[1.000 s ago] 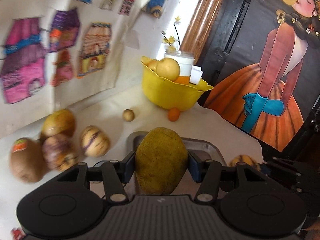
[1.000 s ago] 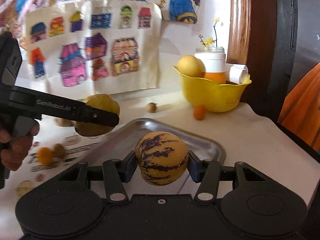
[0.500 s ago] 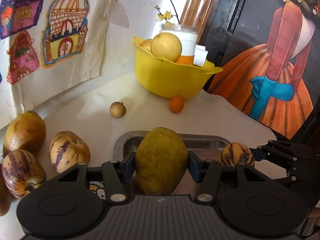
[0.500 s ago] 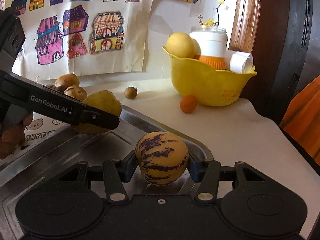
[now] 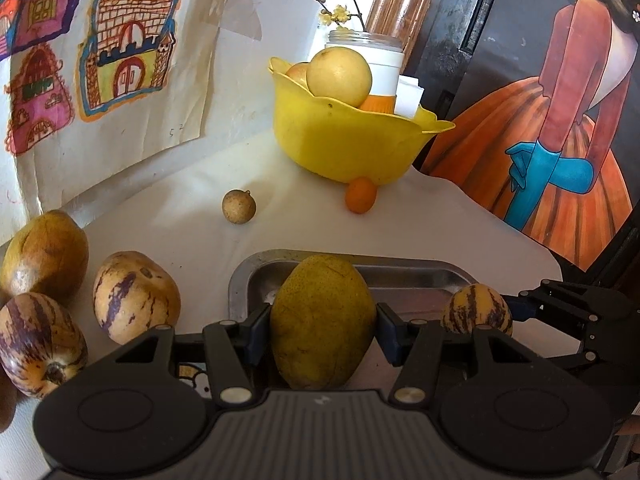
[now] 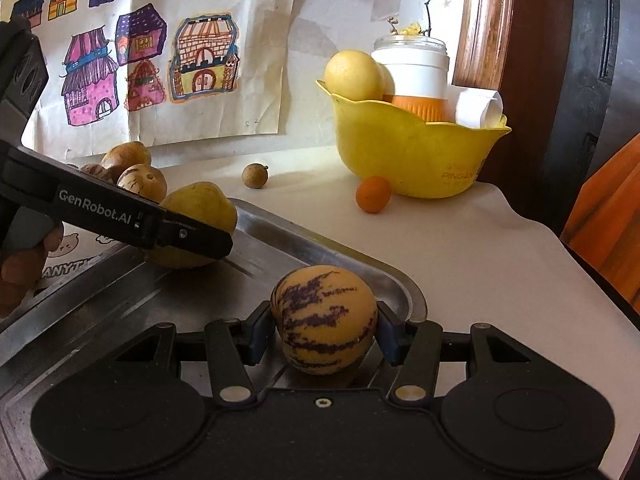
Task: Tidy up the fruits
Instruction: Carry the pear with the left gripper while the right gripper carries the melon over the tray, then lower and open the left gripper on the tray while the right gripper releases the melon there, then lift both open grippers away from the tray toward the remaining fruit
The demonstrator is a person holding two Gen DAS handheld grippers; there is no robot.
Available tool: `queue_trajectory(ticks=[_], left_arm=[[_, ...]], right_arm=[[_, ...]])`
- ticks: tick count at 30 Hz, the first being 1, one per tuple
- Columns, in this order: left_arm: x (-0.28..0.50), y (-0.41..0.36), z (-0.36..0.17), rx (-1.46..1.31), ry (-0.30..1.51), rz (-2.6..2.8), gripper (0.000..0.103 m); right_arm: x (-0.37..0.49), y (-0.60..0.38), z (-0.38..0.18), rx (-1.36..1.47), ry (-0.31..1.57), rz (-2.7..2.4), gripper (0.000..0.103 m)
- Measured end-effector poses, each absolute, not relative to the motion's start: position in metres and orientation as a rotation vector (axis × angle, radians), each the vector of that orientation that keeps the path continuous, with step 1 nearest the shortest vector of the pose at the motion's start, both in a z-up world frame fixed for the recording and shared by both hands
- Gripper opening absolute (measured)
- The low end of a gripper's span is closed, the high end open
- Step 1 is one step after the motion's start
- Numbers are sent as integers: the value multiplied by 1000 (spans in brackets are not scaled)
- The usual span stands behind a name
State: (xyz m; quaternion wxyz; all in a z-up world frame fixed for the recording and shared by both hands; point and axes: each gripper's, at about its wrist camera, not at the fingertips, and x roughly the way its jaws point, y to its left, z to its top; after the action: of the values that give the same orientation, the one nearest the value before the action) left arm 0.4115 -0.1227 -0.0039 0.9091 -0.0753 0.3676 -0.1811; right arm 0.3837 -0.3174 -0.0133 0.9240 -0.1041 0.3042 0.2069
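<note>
My left gripper is shut on a yellow-green oval fruit at the near left corner of the steel tray. My right gripper is shut on a yellow pepino melon with purple stripes, low over the tray's right end. The right wrist view shows the left gripper's finger across the oval fruit, whose underside is down at the tray floor. In the left wrist view the striped melon sits at the right, in the right gripper's black fingers. A person's hand holds the left gripper.
A yellow bowl at the back holds round yellow fruits and a white jar. A small orange and a small brown round fruit lie before it. Two striped melons and a brown fruit lie left of the tray. The table edge runs at the right.
Both grippers have come forward and down onto the tray, each still holding its fruit. Over the last half second they have hardly moved.
</note>
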Motion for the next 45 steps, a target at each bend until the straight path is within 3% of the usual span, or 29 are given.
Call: queue_trajectory(ticks=[4, 9, 14, 17, 23, 45], left_arm=[[408, -122, 0, -162, 747, -369, 63], [396, -118, 16, -162, 694, -371, 80], [373, -110, 38, -182, 637, -357, 96], [352, -105, 50, -177, 593, -336, 102], [304, -92, 64, -172, 550, -317, 103], [157, -54, 50, -103, 548, -250, 103]], right_arm=[[381, -319, -11, -202, 615, 414, 56], [368, -323, -1, -183, 586, 395, 64], [343, -324, 16, -151, 538, 392, 84], [323, -323, 28, -153, 517, 397, 89], [282, -319, 52, -146, 483, 414, 102], [155, -301, 60, -170, 546, 433, 102]])
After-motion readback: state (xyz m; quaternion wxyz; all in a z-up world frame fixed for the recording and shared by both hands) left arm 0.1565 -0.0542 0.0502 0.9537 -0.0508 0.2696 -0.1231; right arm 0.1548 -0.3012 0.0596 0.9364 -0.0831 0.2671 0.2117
